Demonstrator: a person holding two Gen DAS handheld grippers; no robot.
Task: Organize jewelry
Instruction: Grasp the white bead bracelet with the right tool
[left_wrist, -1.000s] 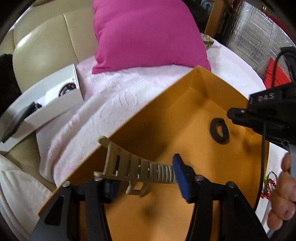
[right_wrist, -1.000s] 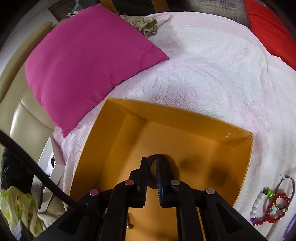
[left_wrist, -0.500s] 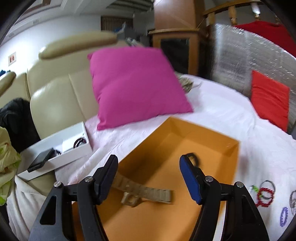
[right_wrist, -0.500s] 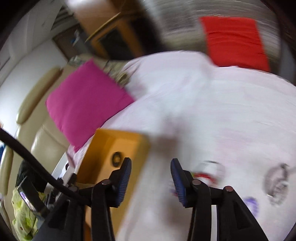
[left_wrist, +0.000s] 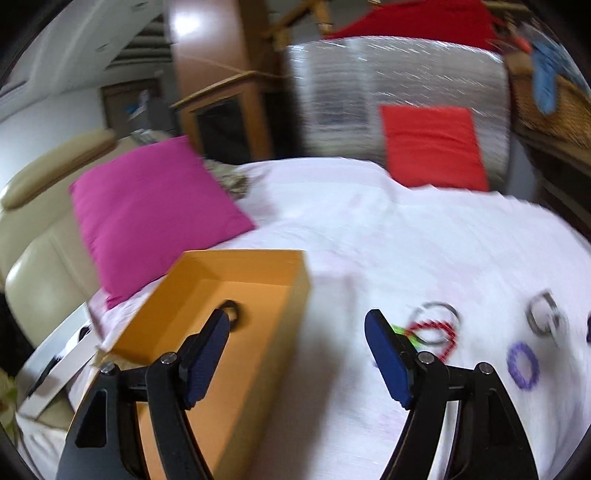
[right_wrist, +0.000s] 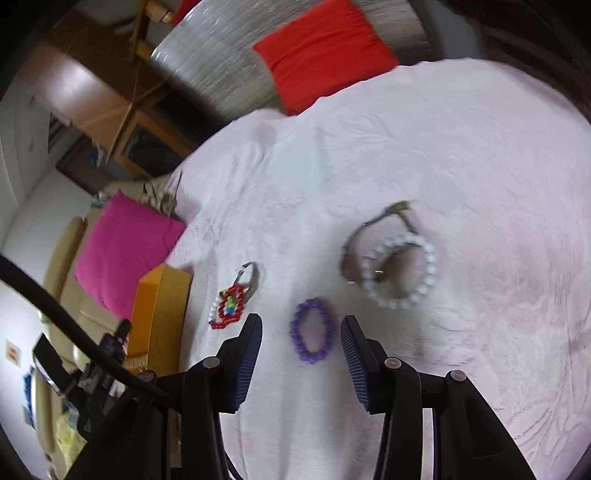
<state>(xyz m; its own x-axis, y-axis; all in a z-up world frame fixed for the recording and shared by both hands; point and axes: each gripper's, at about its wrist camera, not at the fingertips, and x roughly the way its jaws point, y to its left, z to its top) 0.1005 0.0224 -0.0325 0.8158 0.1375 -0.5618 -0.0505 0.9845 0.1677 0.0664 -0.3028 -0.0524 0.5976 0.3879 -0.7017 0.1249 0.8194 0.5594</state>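
An orange box (left_wrist: 236, 295) lies on the white-pink cloth, with a black ring (left_wrist: 232, 309) inside; the box also shows in the right wrist view (right_wrist: 159, 314). My left gripper (left_wrist: 295, 332) is open and empty above the box's right wall. My right gripper (right_wrist: 301, 336) is open and empty, its jaws either side of a purple bead bracelet (right_wrist: 312, 330). A red bead bracelet with a metal hoop (right_wrist: 232, 301) lies left of it, a white pearl bracelet and brown cord (right_wrist: 399, 273) to its upper right. The red (left_wrist: 436, 330), purple (left_wrist: 522, 363) and silver (left_wrist: 546, 319) pieces show in the left view.
A pink pillow (left_wrist: 147, 206) sits behind the box. A red cushion (right_wrist: 321, 51) leans against a silver wrapped thing at the far end. A white box (left_wrist: 55, 362) lies left on the beige sofa (left_wrist: 33, 273).
Both grippers opened and pulled up out of the box. The left let go of the beige watch strap, the right let go of the black ring. The right swung over to the purple bracelet.
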